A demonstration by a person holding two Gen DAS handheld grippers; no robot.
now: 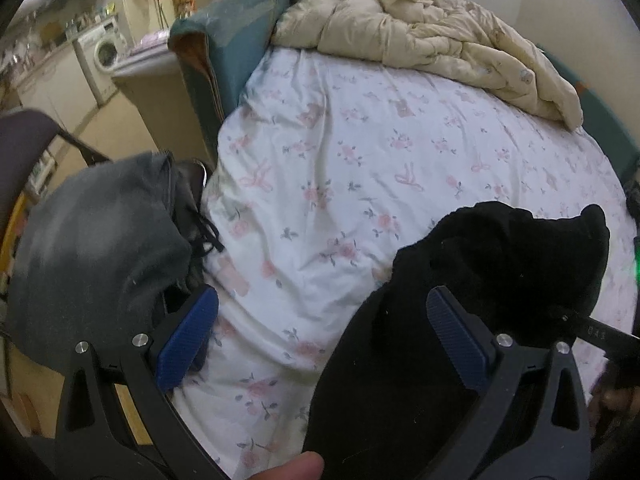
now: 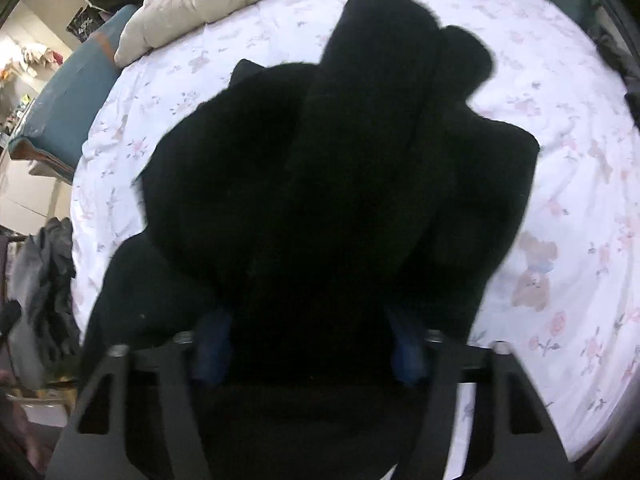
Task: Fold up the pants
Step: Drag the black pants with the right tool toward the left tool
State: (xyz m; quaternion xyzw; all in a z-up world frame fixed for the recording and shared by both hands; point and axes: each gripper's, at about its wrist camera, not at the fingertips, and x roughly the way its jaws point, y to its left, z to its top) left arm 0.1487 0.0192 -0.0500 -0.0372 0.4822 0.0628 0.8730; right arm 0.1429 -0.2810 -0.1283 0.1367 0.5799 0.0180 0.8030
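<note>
Two grippers over a bed (image 1: pixel 360 128) with a white floral sheet. Black pants (image 2: pixel 340 168) lie bunched in a heap on the sheet, near the bed's near edge; in the left wrist view the same heap (image 1: pixel 500 248) sits at lower right.

Left gripper (image 1: pixel 322 332): fingers stand wide apart, blue pads bare, floral sheet showing between them. Right-hand pad (image 1: pixel 456 344) sits against the edge of the black fabric but nothing is pinched. A fingertip of the person (image 1: pixel 296 466) shows at the bottom edge.

Right gripper (image 2: pixel 308 344): angled down onto the pants, picture blurred. Black cloth fills the gap between the two blue pads (image 2: pixel 214 346). Whether the pads press on the cloth or only straddle it, cannot tell; the gap looks moderate, not wide.

Surroundings: cream duvet (image 1: pixel 440 36) crumpled at the far end of the bed. Teal cushion (image 1: pixel 232 32) propped at the bed's far left corner. Grey garment (image 1: pixel 100 248) piled off the bed's left side, beside the left gripper. Washing machine (image 1: pixel 102 54) in the far left background.
</note>
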